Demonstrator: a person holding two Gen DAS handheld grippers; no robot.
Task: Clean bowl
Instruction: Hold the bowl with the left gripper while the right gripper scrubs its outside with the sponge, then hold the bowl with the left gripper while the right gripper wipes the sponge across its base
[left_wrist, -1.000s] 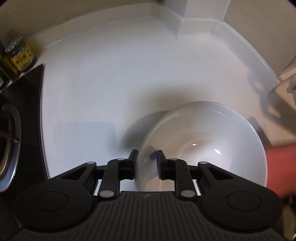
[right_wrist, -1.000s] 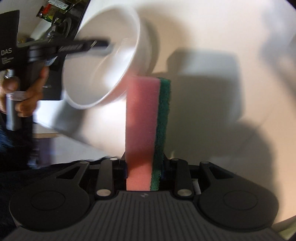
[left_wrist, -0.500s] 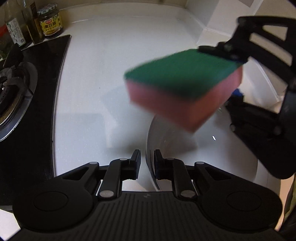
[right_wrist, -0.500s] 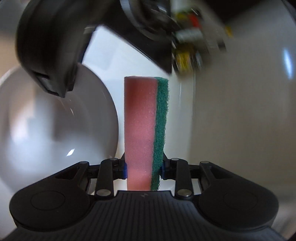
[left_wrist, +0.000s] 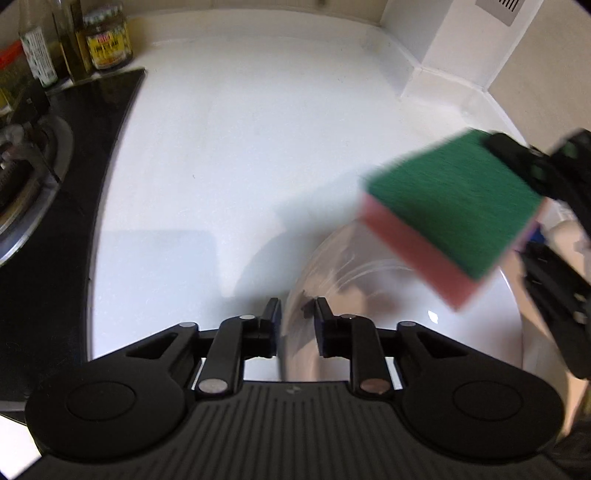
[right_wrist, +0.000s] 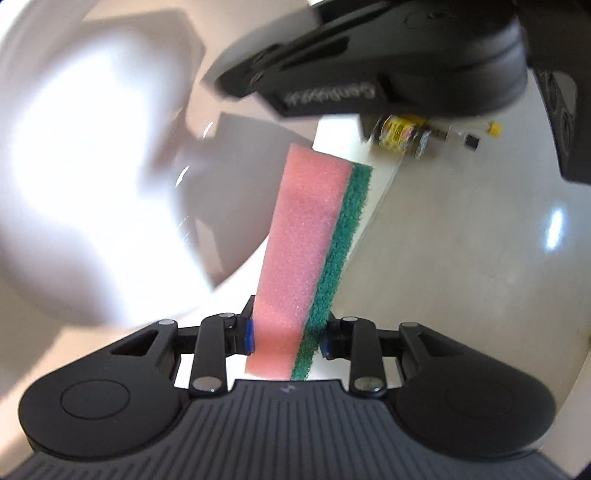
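A white bowl (left_wrist: 406, 332) rests on the white counter (left_wrist: 240, 147) at the lower right of the left wrist view. My left gripper (left_wrist: 295, 317) straddles its near rim, one finger outside and one inside. Its jaws are opening, and the pads stand a little off the rim. A pink sponge with a green scouring face (left_wrist: 450, 206) hovers over the bowl's far side, blurred. In the right wrist view my right gripper (right_wrist: 286, 332) is shut on this sponge (right_wrist: 310, 240), which sticks forward beside the bowl (right_wrist: 74, 184). The left gripper's black body (right_wrist: 388, 55) fills the top.
A black hob (left_wrist: 55, 240) with a gas burner (left_wrist: 22, 184) lies along the counter's left side. Jars and bottles (left_wrist: 107, 44) stand behind it at the back left. A boxed wall corner (left_wrist: 443, 55) juts in at the back right.
The sponge has swung from the middle to the right over the bowl. My left jaws have widened around the bowl's rim. The right view has turned further towards the bowl.
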